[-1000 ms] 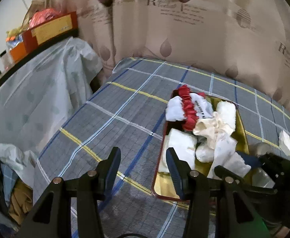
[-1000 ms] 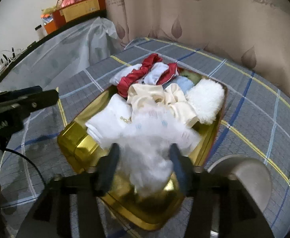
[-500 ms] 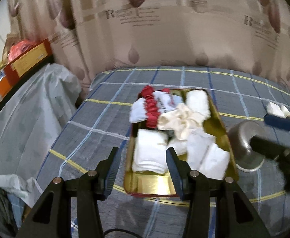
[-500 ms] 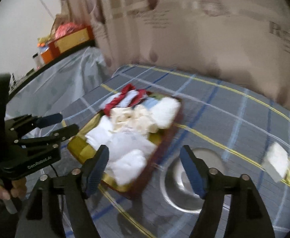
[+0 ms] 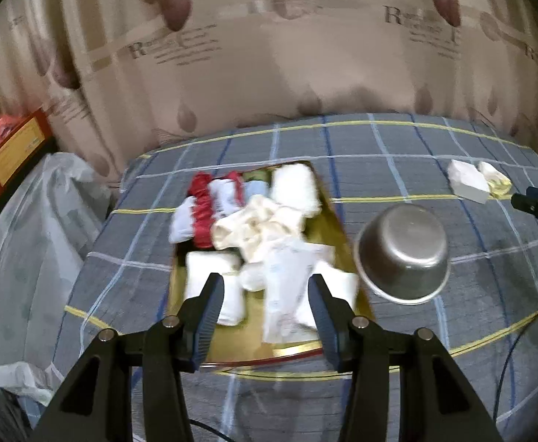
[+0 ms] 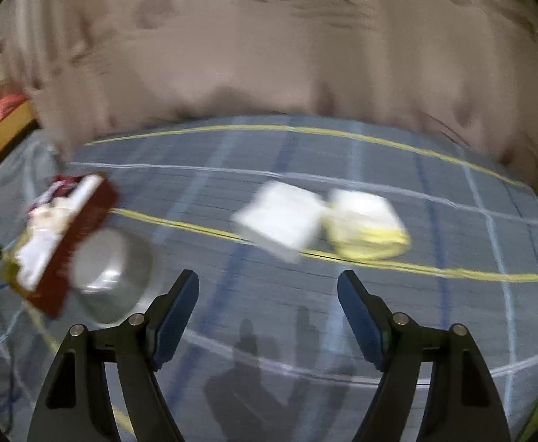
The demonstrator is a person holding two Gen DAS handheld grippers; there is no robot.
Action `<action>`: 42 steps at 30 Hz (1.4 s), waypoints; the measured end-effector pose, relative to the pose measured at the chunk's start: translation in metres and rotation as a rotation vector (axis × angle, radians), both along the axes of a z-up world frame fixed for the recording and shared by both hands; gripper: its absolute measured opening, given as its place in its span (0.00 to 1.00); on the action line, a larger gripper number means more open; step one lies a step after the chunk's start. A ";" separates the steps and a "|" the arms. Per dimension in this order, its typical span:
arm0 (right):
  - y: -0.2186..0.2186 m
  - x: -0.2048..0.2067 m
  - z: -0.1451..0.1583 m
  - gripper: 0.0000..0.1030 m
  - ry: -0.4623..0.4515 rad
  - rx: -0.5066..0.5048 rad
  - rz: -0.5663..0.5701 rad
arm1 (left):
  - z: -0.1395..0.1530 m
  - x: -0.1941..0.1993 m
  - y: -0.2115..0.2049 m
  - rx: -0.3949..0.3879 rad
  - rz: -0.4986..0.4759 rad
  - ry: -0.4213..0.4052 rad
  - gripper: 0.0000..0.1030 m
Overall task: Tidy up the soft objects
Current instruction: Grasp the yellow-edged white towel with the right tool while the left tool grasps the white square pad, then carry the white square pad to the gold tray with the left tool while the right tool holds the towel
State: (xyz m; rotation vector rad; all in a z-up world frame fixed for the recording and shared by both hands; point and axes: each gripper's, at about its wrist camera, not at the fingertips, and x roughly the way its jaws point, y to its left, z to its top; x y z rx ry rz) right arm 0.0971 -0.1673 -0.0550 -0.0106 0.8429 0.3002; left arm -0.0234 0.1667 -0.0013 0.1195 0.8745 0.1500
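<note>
The plaid bedcover (image 5: 398, 162) spreads ahead of both tools; on it, directly beyond the left gripper (image 5: 265, 305), lies the gold tray (image 5: 337, 221), and just to that gripper's right front stands a steel bowl (image 5: 403, 254), which looks empty. The tray is crowded: a fluffy white towel (image 5: 294, 191) at its far end, a red-and-white cloth (image 5: 204, 213) at the far left, a cream garment (image 5: 258, 223) in the middle, a folded white piece (image 5: 213, 287) and a thin white cloth (image 5: 287, 287) nearest the fingers. The left gripper hangs above the near rim with its jaws apart and nothing between them; the right gripper (image 6: 267, 315) is spread wide and likewise carries nothing.

Ahead of the right gripper, well clear of the tray, two loose items rest touching one another on the cover: a white folded pad (image 6: 280, 219) and, to its right, a white-and-yellow cloth (image 6: 366, 230); that view is motion-blurred, so finer detail is lost.

Both look light, limp and compressible; a pinch across the pad's thick folded middle should hold better than a corner, which would probably let it unfold and drag.
</note>
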 end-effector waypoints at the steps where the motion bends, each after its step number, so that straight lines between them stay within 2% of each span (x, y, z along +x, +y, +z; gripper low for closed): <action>1: -0.011 0.006 -0.005 0.73 0.009 -0.007 -0.025 | 0.000 0.003 -0.006 0.001 -0.015 0.006 0.47; 6: -0.042 0.030 -0.019 0.73 0.039 0.010 -0.090 | 0.002 0.024 -0.041 -0.004 -0.101 0.039 0.47; 11: -0.044 0.060 -0.027 0.81 0.044 0.000 -0.098 | 0.002 0.050 -0.081 -0.027 -0.183 0.069 0.47; 18: -0.042 0.108 -0.041 0.83 0.065 -0.043 -0.094 | -0.001 0.091 -0.135 -0.037 -0.264 0.094 0.47; 21: -0.042 0.118 -0.052 0.80 0.087 -0.057 -0.082 | -0.004 0.110 -0.153 -0.048 -0.287 0.096 0.47; 23: -0.044 0.121 -0.058 0.73 0.091 -0.048 -0.064 | -0.005 0.120 -0.164 -0.054 -0.302 0.096 0.47; 25: -0.045 0.118 -0.056 0.61 0.066 -0.047 -0.057 | -0.007 0.133 -0.177 -0.067 -0.324 0.102 0.47; 31: -0.060 0.095 -0.051 0.60 0.036 -0.048 -0.083 | -0.016 0.165 -0.209 -0.148 -0.362 0.123 0.47; 35: -0.083 0.065 -0.045 0.60 0.018 -0.047 -0.123 | -0.025 0.180 -0.232 -0.215 -0.430 0.170 0.47; 38: -0.098 0.045 -0.053 0.61 0.054 -0.019 -0.138 | -0.034 0.192 -0.248 -0.266 -0.461 0.225 0.57; 42: -0.109 0.040 -0.055 0.61 0.068 0.028 -0.156 | -0.044 0.209 -0.259 -0.320 -0.429 0.276 0.59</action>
